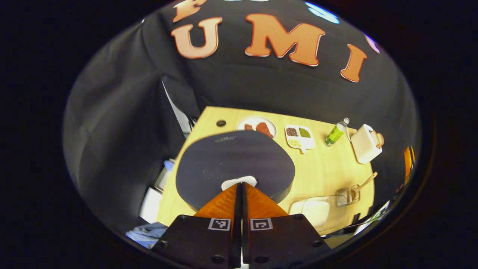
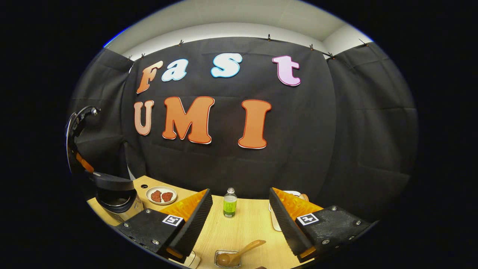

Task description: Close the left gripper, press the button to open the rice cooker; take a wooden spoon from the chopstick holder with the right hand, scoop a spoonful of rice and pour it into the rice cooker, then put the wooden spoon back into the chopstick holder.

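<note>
1. The rice cooker [image 1: 235, 164] sits on the near left part of the wooden table [image 1: 328, 172]. In the left gripper view its dark lid is down, seen from above, with a pale button [image 1: 239, 182] at its near edge.
2. The left gripper [image 1: 239, 185] has its two fingers pressed together, nothing between them. Their tips are at the button; whether they touch it is hard to tell.
3. In the right gripper view the cooker [image 2: 116, 197] is at the far left, partly cut off, and its lid state is hard to make out there.
4. The wooden spoon [image 2: 239, 253] lies tilted in a small clear holder [image 2: 227, 257], handle pointing up and right. The holder's lower edge is cut off.
5. The right gripper [image 2: 241, 224] hangs above the table with jaws wide apart, holding nothing.
6. Farther back: a green bottle [image 2: 230, 203], a plate [image 2: 161, 195] with red pieces, a divided tray [image 1: 300, 136] and a pale box [image 1: 366, 144].
</note>
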The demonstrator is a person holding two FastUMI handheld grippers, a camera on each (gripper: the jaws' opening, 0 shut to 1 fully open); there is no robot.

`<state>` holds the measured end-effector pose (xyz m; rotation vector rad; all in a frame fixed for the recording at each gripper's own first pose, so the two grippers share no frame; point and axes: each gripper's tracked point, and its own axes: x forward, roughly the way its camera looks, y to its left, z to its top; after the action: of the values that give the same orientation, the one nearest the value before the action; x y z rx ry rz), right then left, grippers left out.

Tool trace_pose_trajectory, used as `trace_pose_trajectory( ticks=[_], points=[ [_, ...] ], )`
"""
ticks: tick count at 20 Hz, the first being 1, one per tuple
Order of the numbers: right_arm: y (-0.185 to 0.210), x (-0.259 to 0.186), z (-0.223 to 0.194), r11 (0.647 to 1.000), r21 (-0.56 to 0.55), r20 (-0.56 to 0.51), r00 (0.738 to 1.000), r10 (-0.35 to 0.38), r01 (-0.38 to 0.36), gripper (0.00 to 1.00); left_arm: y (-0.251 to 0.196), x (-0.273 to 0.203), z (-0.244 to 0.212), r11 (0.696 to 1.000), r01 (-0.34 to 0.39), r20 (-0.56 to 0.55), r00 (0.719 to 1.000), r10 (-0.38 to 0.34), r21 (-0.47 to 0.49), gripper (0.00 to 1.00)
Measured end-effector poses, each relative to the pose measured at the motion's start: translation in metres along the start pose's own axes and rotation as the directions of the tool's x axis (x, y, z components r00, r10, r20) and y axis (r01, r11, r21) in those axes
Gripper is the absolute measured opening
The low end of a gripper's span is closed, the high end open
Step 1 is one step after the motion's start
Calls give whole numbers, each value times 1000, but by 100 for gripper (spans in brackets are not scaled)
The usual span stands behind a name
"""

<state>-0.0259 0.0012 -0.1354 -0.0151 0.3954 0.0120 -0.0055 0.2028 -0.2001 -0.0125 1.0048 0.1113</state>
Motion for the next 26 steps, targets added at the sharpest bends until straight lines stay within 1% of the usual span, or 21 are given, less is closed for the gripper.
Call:
trace_pose_trajectory(
  ticks=[2, 3, 4, 7, 8, 9, 11, 13, 14, 15, 16, 19, 21, 22, 23, 24, 26],
  points=[
    [0, 0, -1, 1000, -12, -4, 1000, 7, -7, 95, 6, -13, 25, 997, -81, 109, 991, 79, 16, 5],
    [-2, 1, -3, 1000, -14, -9, 1000, 4, -4, 95, 1, -19, 29, 997, -81, 137, 987, 79, 12, 6],
    [-1, 1, -6, 1000, -11, -21, 1000, 4, -4, 95, -5, -26, 36, 997, -76, 164, 984, 74, 4, 2],
    [-3, 9, -29, 1000, 6, -71, 997, 0, 0, 95, -4, -48, 44, 993, -112, 255, 961, 103, 22, 13],
    [-4, 10, -35, 1000, 9, -89, 996, -3, 4, 95, -8, -59, 51, 992, -123, 293, 950, 106, 38, 25],
    [-7, 9, -42, 1000, 12, -104, 995, -7, 8, 95, -8, -69, 58, 990, -135, 340, 934, 110, 49, 27],
    [-9, 10, -53, 1000, 18, -131, 991, -9, 11, 95, -18, -88, 69, 985, -156, 422, 900, 112, 70, 41],
    [-11, 11, -64, 999, 35, -152, 988, -6, 12, 95, -20, -100, 69, 974, -213, 467, 871, 153, 79, 51],
    [-11, 12, -70, 999, 47, -164, 986, -5, 13, 97, -24, -105, 71, 970, -231, 492, 855, 163, 80, 56],
    [-13, 13, -79, 998, 58, -180, 984, -7, 17, 97, -28, -111, 72, 966, -247, 516, 838, 175, 75, 61],
    [-14, 13, -87, 997, 68, -200, 980, -8, 22, 95, -33, -115, 73, 963, -259, 538, 823, 184, 68, 66],
    [-23, 14, -114, 995, 94, -259, 966, -20, 45, 95, -49, -125, 66, 956, -284, 595, 782, 186, 74, 81],
    [-32, 17, -132, 992, 106, -287, 957, -33, 66, 95, -64, -129, 62, 956, -282, 619, 766, 172, 84, 92],
    [-35, 20, -142, 991, 107, -304, 952, -38, 74, 95, -73, -133, 62, 959, -269, 634, 757, 157, 84, 99],
    [-39, 23, -153, 991, 109, -322, 946, -39, 78, 95, -81, -137, 60, 963, -257, 649, 748, 142, 86, 91],
    [-41, 27, -164, 991, 110, -342, 939, -39, 82, 95, -87, -142, 62, 964, -253, 665, 735, 132, 88, 100],
    [-44, 36, -188, 990, 115, -391, 920, -33, 84, 95, -89, -150, 64, 956, -278, 685, 714, 144, 89, 94]
  ],
)
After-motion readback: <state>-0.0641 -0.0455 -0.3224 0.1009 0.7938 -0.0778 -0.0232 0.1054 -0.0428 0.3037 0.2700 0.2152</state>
